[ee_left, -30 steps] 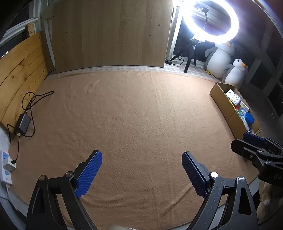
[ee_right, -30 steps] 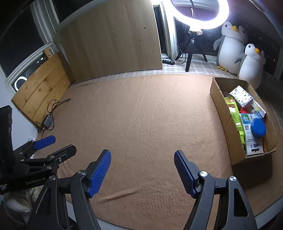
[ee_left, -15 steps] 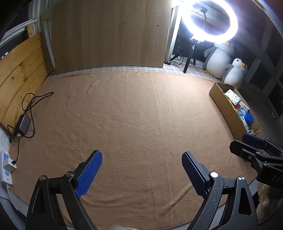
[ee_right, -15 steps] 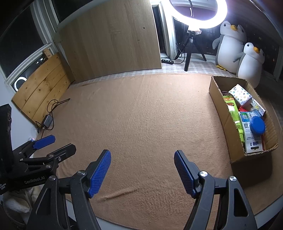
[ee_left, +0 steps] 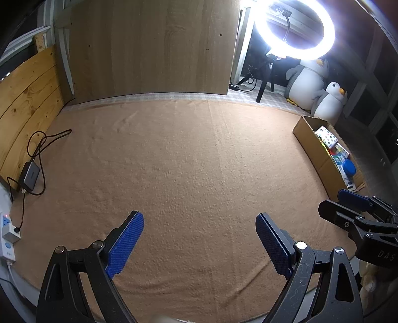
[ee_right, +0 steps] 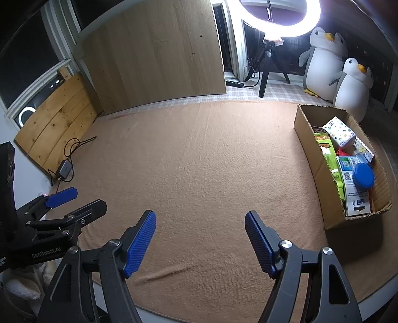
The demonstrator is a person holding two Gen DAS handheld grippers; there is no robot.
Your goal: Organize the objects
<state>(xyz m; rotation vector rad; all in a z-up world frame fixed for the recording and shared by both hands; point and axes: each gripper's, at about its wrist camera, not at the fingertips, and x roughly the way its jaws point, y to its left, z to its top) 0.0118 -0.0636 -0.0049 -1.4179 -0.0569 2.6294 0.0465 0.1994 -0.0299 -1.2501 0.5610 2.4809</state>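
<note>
A cardboard box (ee_right: 308, 149) stands at the right on the tan blanket (ee_right: 199, 161). It holds several packs, among them a blue-lidded jar (ee_right: 363, 177), a spotted white box (ee_right: 339, 130) and a green packet (ee_right: 328, 154). My right gripper (ee_right: 200, 221) hovers open over the blanket's near edge, nothing between its blue pads. My left gripper (ee_left: 199, 223) is open too and holds nothing. From the left wrist, the cardboard box (ee_left: 313, 146) sits far right and the right gripper (ee_left: 348, 206) shows at the right edge. The left gripper (ee_right: 74, 201) appears at the left of the right wrist view.
A power adapter (ee_left: 29, 174) with a looped cable lies at the blanket's left edge, a white power strip (ee_left: 7, 233) below it. Wooden boards (ee_left: 149, 49) line the back and left. A ring light (ee_right: 278, 17) on a tripod and two plush penguins (ee_right: 338, 72) stand behind.
</note>
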